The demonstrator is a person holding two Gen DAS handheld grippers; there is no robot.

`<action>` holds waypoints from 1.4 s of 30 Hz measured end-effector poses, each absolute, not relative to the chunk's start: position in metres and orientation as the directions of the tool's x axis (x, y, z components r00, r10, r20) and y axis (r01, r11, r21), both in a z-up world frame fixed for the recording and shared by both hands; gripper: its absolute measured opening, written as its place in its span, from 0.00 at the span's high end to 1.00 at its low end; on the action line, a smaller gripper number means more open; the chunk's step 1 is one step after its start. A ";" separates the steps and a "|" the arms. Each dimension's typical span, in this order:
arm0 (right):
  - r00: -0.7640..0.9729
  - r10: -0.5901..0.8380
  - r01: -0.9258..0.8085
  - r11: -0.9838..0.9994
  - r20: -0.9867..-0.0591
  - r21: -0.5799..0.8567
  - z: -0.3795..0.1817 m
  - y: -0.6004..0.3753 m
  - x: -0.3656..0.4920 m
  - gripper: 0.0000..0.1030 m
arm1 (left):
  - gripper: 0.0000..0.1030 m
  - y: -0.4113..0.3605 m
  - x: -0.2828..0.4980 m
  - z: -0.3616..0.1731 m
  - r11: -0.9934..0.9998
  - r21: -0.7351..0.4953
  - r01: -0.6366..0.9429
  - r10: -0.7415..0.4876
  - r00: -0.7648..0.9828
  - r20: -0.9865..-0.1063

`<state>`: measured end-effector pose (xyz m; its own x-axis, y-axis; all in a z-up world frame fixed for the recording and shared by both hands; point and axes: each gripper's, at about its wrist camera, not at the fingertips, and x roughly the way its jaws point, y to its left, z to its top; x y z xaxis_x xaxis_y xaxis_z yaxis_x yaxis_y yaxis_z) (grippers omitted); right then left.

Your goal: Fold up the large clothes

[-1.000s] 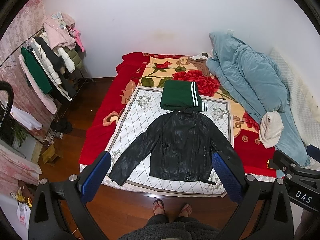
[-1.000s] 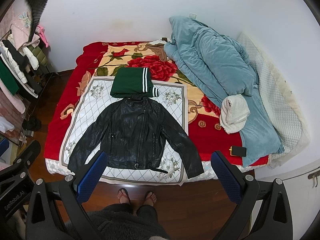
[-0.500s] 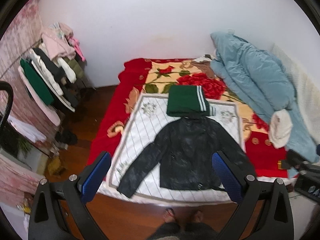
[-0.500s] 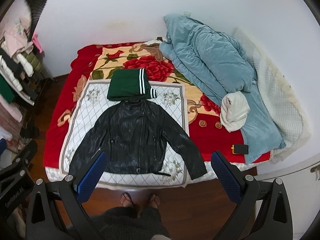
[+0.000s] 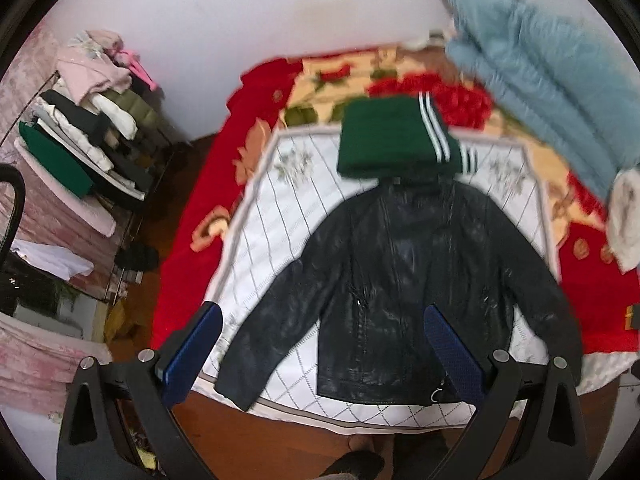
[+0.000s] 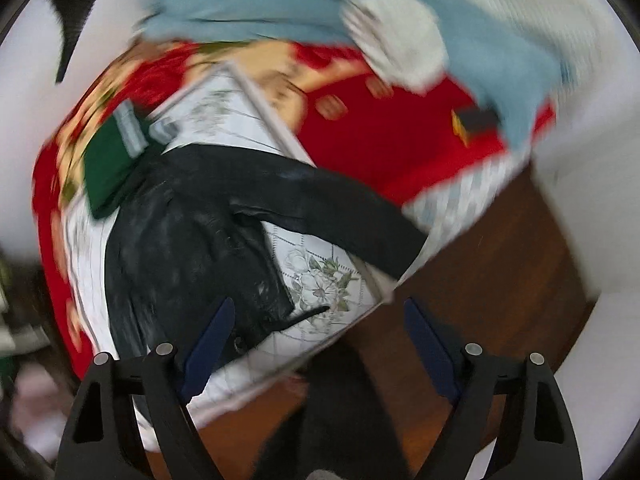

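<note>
A black leather jacket (image 5: pixel 400 276) lies flat, front up, sleeves spread, on a white checked cloth (image 5: pixel 280 216) on the bed. It also shows in the blurred right wrist view (image 6: pixel 208 240), tilted. A folded green garment with white stripes (image 5: pixel 388 140) lies just beyond its collar, and shows in the right wrist view (image 6: pixel 110 160). My left gripper (image 5: pixel 320 328) is open and empty above the jacket's lower half. My right gripper (image 6: pixel 318 324) is open and empty, above the cloth's near right corner beside the jacket's hem.
A red floral blanket (image 5: pixel 200 208) covers the bed. A blue quilt (image 5: pixel 540 72) and a white bundle (image 6: pixel 396 36) lie on its right side. A small dark object (image 6: pixel 476 120) lies on the blanket. A rack of clothes (image 5: pixel 80 136) stands left. Wooden floor (image 6: pixel 500 272) runs along the bed's edge.
Both grippers have moved down and closer to the bed. The right gripper has swung and tilted toward the jacket's right side, blurring its view. Both stay open.
</note>
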<state>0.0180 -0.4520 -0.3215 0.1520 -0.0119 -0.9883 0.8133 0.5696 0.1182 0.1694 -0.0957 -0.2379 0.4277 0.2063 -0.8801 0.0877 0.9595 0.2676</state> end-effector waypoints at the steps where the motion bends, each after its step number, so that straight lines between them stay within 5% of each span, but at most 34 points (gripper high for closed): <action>1: 0.157 0.043 0.850 0.503 -0.987 0.157 -0.354 -0.469 0.010 0.15 | 0.00 -0.102 0.171 -0.250 0.958 0.270 0.091 0.211 0.411 -0.887; 6: 0.285 0.335 0.924 0.155 -0.898 0.351 -0.515 -0.507 -0.016 0.15 | 0.00 -0.154 0.188 -0.334 0.958 0.253 0.135 0.201 0.314 -0.928; 13: 0.464 0.303 0.874 -0.311 -0.833 0.373 -0.675 -0.514 -0.047 0.15 | 0.00 -0.226 0.210 -0.444 0.944 0.247 0.218 0.196 0.231 -0.953; 18: 0.589 0.062 0.721 -0.491 -0.806 0.489 -0.686 -0.522 -0.073 0.44 | 0.00 -0.264 0.211 -0.495 0.933 0.209 0.295 0.159 0.184 -0.970; 25: 0.645 -0.007 0.698 -0.402 -0.764 0.593 -0.688 -0.525 -0.064 0.45 | 0.00 -0.290 0.193 -0.529 0.910 0.189 0.370 0.143 0.149 -0.979; 30: 0.710 -0.057 0.584 -0.509 -0.702 0.632 -0.728 -0.530 -0.078 0.38 | 0.00 -0.293 0.181 -0.542 0.893 0.200 0.403 0.159 0.132 -0.978; 31: 0.713 -0.066 0.581 -0.503 -0.698 0.640 -0.727 -0.532 -0.074 0.41 | 0.00 -0.294 0.179 -0.542 0.890 0.203 0.409 0.161 0.136 -0.978; 34: 0.690 -0.132 0.579 -0.490 -0.712 0.652 -0.717 -0.537 -0.067 0.83 | 0.00 -0.294 0.181 -0.541 0.887 0.207 0.412 0.157 0.152 -0.976; 35: 0.683 -0.145 0.584 -0.481 -0.716 0.654 -0.712 -0.539 -0.066 0.88 | 0.00 -0.295 0.181 -0.539 0.889 0.206 0.409 0.153 0.158 -0.975; 42: 0.685 -0.199 0.635 -0.308 -0.701 0.708 -0.640 -0.560 -0.042 0.93 | 0.00 -0.288 0.190 -0.514 0.913 0.192 0.361 0.126 0.199 -0.972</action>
